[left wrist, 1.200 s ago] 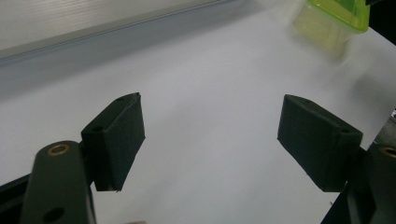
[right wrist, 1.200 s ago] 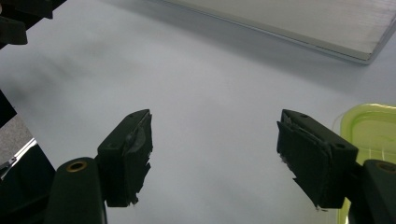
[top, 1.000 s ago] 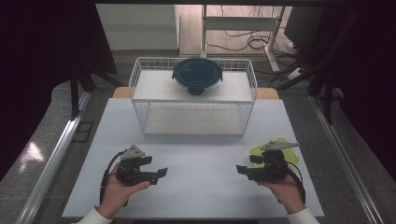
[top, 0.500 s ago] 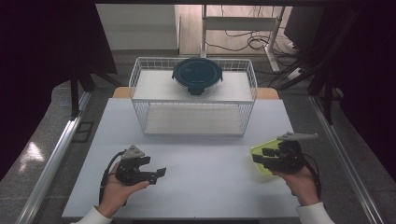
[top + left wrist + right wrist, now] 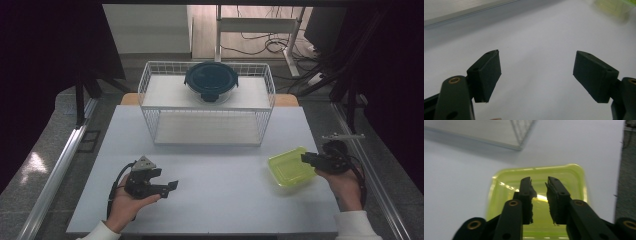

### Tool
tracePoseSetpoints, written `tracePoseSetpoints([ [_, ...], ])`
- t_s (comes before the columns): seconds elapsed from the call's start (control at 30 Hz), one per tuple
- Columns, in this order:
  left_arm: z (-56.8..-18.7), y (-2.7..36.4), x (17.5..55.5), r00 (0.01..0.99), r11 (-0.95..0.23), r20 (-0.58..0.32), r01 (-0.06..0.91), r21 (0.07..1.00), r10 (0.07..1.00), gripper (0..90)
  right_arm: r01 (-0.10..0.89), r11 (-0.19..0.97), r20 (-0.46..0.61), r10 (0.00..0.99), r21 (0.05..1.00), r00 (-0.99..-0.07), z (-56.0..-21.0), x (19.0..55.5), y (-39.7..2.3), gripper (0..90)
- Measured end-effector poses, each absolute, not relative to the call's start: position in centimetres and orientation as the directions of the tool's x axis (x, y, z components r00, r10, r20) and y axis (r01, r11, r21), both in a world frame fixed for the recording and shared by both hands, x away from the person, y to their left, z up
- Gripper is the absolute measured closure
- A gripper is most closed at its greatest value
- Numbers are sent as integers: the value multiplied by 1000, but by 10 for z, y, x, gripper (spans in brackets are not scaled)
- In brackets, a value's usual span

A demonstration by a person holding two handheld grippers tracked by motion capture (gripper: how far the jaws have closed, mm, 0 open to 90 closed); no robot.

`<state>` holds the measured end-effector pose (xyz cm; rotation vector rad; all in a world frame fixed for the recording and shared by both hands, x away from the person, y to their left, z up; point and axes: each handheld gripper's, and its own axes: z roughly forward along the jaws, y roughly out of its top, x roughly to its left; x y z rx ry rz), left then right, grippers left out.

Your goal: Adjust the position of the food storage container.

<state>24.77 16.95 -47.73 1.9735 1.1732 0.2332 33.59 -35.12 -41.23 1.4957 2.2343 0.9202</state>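
Right gripper [image 5: 306,158]: I am holding it at the right edge of the table [image 5: 215,200], its tip over the right rim of the yellow tray [image 5: 290,169]. A second ago it was nearer the middle, over the tray; it has been sliding right. Its jaws have just been closing and are now standing narrow. In the right gripper view [image 5: 539,185] they straddle something at the near wall of the tray [image 5: 506,177], but I cannot tell whether the pads are pressing on it yet.

Tray: lying flat on the table, right side, near the front, well apart from the wire basket [image 5: 150,85].

Left gripper [image 5: 172,185]: I am resting it at the near left, jaws standing wide with nothing between them, as a second ago. The left gripper view [image 5: 536,72] shows bare table between the pads.

Basket: at the far middle, with a dark round lidded bowl [image 5: 211,80] on its top shelf.

Judgement: I am probably taking hold of the tray's rim; lifting comes next.
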Motion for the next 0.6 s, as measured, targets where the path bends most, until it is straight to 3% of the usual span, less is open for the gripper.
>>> tracePoseSetpoints([
  [0.17, -478, 169, 248, 549, -239, -231, 652, 720, 803, 217, 740, 256, 53, 929, 622, -366, -420, 350, -368, 880],
  [0.4, -478, 171, 248, 545, -227, -247, 659, 717, 801, 217, 780, 283, -72, 953, 558, -293, -434, 376, -380, 886],
  [0.6, -478, 173, 248, 539, -220, -251, 662, 717, 804, 217, 807, 325, -120, 944, 493, -306, -451, 386, -384, 886],
])
